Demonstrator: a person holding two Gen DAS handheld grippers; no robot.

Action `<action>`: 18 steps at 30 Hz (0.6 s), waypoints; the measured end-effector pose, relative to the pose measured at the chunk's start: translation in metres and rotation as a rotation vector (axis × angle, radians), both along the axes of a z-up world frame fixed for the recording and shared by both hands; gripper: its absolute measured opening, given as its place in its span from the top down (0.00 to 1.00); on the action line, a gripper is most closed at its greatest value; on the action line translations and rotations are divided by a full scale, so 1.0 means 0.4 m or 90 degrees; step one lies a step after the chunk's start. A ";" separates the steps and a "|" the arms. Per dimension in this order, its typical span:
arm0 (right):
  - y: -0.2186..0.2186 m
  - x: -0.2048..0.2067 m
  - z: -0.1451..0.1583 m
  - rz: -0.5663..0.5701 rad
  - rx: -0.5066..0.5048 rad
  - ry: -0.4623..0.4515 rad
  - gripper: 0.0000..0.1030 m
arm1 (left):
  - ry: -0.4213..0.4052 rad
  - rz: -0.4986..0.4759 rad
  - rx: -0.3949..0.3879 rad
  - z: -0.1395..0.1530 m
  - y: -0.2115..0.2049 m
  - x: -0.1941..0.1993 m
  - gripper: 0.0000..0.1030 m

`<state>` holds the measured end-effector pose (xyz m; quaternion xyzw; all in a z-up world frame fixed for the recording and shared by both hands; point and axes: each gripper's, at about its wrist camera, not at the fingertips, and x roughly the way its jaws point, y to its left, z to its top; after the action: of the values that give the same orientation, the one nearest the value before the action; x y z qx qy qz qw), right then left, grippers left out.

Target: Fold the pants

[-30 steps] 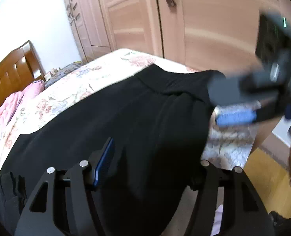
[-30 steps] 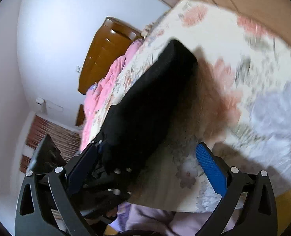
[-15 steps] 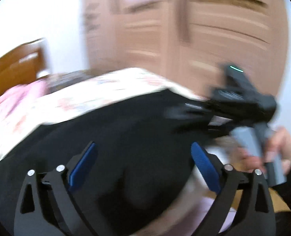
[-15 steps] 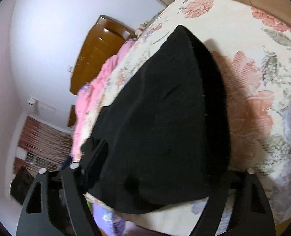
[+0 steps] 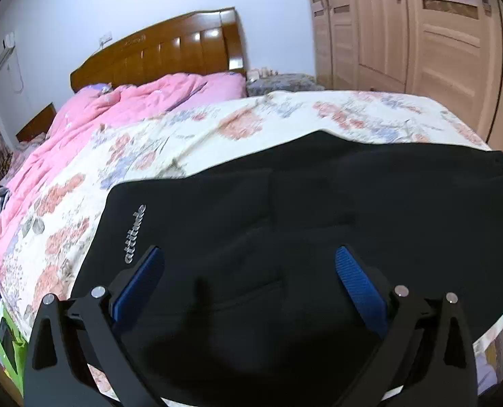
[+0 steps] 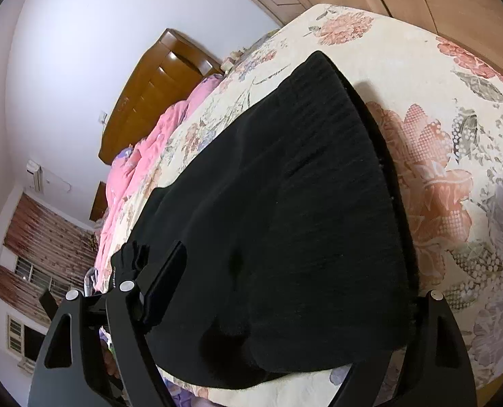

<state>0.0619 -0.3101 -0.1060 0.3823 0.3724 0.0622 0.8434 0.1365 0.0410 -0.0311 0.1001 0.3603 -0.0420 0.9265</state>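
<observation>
Black pants [image 5: 285,224] lie folded across the near edge of the floral bedspread [image 5: 190,135], a grey "attitude" logo [image 5: 134,234] on their left side. My left gripper [image 5: 249,271] is open and empty, its blue pads [image 5: 356,285] hovering just above the cloth. In the right wrist view the pants [image 6: 285,210] show their ribbed waistband [image 6: 346,129] at the right. My right gripper [image 6: 285,278] is open over the cloth; its right finger is hidden behind the fabric edge.
A pink duvet [image 5: 122,108] is bunched at the wooden headboard [image 5: 163,51]. Wardrobe doors [image 5: 421,34] stand to the right of the bed. A green item [image 5: 8,342] sits low at the left. A window [image 6: 31,271] is on the far wall.
My left gripper let go of the pants, opened and swung left toward the headboard. My right gripper moved in over the waistband end. The pants now lie flat on the bed.
</observation>
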 end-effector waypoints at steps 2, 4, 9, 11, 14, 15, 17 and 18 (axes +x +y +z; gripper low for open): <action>0.006 0.001 0.003 0.000 -0.009 0.004 0.21 | 0.005 0.011 0.002 -0.011 0.034 -0.007 0.02; 0.009 0.004 0.006 0.003 -0.017 0.007 0.20 | 0.010 0.018 -0.003 -0.023 0.057 -0.005 0.02; 0.008 -0.006 0.005 -0.019 -0.026 0.007 0.34 | 0.014 0.017 -0.035 -0.040 0.094 -0.005 0.01; -0.005 -0.022 0.005 -0.044 -0.020 -0.011 0.58 | 0.017 0.016 -0.046 -0.049 0.098 -0.005 0.01; 0.000 -0.035 0.025 -0.052 -0.018 -0.054 0.63 | 0.037 0.016 -0.092 -0.069 0.118 0.001 0.01; 0.014 -0.037 0.044 -0.053 -0.037 -0.071 0.63 | 0.044 0.012 -0.105 -0.075 0.124 0.003 0.01; 0.038 -0.038 0.077 -0.055 -0.059 -0.101 0.64 | 0.044 0.003 -0.110 -0.080 0.128 0.003 0.01; 0.050 -0.037 0.098 -0.059 -0.066 -0.115 0.64 | 0.041 0.000 -0.111 -0.083 0.129 0.003 0.01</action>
<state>0.0469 -0.2901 -0.0669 0.3475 0.2795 0.0382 0.8942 0.1377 0.0926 -0.0642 0.0177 0.3849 -0.0766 0.9196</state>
